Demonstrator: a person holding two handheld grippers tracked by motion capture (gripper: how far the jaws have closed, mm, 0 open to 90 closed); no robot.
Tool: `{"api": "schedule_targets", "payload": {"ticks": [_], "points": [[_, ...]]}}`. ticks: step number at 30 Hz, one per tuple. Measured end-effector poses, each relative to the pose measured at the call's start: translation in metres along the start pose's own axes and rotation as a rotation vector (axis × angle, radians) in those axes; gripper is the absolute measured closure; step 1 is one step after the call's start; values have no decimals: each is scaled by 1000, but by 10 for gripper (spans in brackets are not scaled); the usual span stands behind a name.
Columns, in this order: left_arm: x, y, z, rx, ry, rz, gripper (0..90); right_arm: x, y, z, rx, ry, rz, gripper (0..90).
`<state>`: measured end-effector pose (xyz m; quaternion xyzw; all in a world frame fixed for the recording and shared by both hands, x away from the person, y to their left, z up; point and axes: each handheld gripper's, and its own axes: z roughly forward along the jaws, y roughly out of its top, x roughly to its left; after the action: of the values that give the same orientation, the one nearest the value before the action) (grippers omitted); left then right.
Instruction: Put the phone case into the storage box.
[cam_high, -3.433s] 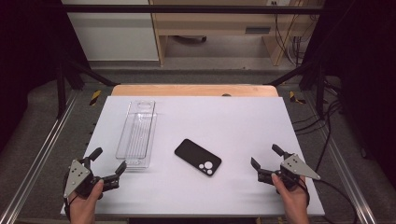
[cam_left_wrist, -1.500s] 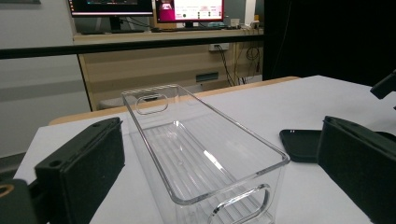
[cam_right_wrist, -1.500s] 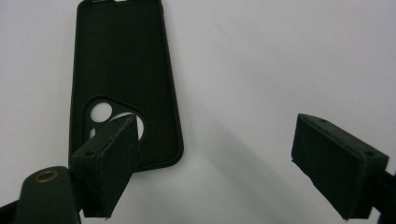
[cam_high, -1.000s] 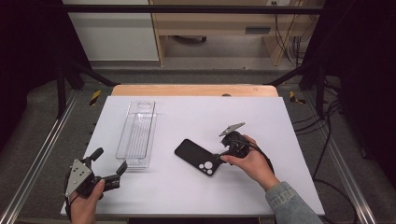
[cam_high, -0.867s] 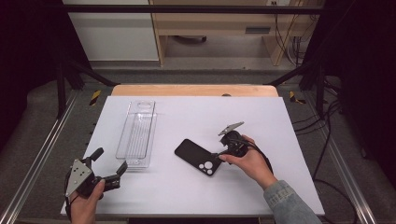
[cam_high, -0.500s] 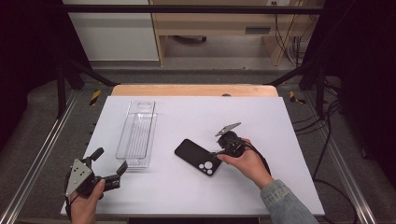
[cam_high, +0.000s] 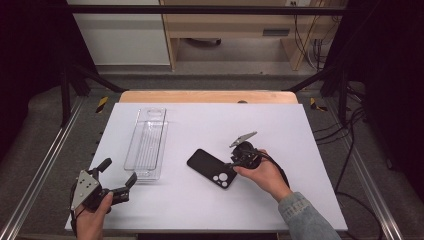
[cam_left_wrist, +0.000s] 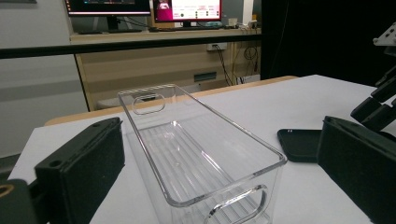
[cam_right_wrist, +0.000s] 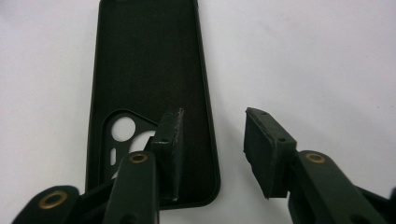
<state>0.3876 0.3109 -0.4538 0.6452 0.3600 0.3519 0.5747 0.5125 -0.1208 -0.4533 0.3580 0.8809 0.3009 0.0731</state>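
The left gripper (cam_high: 116, 176) is resting at the near left corner of the white tabletop (cam_high: 310, 150), its jaws spread wide and gripping nothing. Through the left gripper view it is facing down the length of the clear, ribbed plastic bin with cut-out handles (cam_left_wrist: 196, 154), which is lying lengthwise just ahead of it, probably parked there as the place things are meant to go.

Further right, the black soft phone case with round camera cut-outs (cam_high: 212, 168) is lying flat, inner side up, near the middle of the table and well apart from the bin. The right gripper (cam_right_wrist: 212, 151) is coming down over the case's camera end: one jaw is sitting inside the shell against its long wall, the other is hanging outside over bare table, so the jaws are open and straddling that edge, seemingly lined up to pinch the thin wall.

The table is showing a wooden strip along its far edge and standing inside a black metal frame; beyond are grey flooring, a wooden bench and trailing cables.
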Motion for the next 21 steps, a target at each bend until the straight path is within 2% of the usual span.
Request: {"api": "schedule_targets", "payload": {"ticks": [3, 7, 12, 21], "points": [[0, 0, 0, -1, -1, -1, 4, -1, -1, 3, 23, 0, -3, 615], [0, 0, 0, -1, 0, -3, 4, -1, -5, 3, 27, 12, -4, 664], [-1, 0, 1, 1, -2, 1, 4, -3, -12, 6, 38, 34, 16, 707], [-1, 0, 0, 3, -1, 2, 4, -7, -16, 4, 32, 47, 18, 755]]}}
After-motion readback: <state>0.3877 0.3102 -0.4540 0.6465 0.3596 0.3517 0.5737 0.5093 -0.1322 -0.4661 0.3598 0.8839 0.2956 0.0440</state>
